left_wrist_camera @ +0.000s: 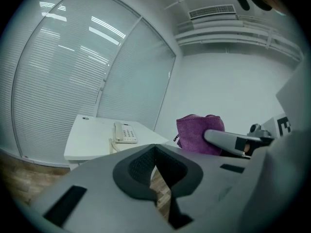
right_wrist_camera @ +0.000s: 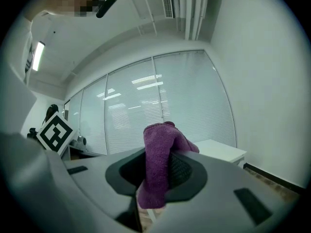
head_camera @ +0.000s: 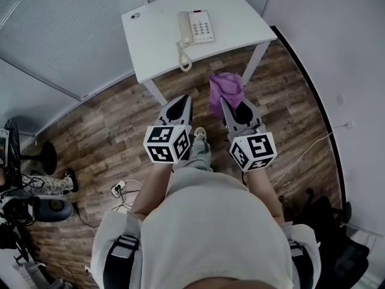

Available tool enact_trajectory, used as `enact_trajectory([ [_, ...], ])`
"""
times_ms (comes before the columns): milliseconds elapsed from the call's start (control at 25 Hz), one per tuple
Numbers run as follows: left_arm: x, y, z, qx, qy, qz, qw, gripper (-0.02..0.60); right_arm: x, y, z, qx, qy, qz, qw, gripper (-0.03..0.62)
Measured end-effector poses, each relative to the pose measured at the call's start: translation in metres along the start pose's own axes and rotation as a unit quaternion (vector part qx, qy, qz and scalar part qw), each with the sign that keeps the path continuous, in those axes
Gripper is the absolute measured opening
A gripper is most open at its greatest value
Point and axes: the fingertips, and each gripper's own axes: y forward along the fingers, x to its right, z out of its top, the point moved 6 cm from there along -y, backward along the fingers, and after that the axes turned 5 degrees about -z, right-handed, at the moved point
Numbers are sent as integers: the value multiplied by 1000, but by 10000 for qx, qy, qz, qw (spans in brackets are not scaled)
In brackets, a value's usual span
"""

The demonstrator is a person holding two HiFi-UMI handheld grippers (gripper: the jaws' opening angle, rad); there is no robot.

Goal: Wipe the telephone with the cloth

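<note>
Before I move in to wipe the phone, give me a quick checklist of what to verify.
1. Cloth gripped by right gripper: ok, jaws shut on it.
2. Left gripper free: ok, jaws shut on nothing.
3. Telephone on the table, handset in its cradle: ok.
4. Cloth touching telephone: not ok, both grippers are short of the table.
5. Cloth clean: cannot tell.

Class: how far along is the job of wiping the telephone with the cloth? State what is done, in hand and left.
Done: the cloth is picked up, pinched in the right gripper's shut jaws. In hand: the approach, it seems; both grippers hang over the floor, short of the table. Left: all the wiping; the telephone lies on the table with no cloth on it. The left gripper is shut and empty.
</note>
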Motion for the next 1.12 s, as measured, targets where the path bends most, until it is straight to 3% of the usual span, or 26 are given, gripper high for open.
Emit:
enact_trajectory([
  [560,-43,37,16,-7,-226,233,9995,20,16,63,12,-64,14,245,9997,95],
  [1120,-108,113,49,-93,-428,360,9984,20,53,166,31,-163,-160,391,9990,95],
])
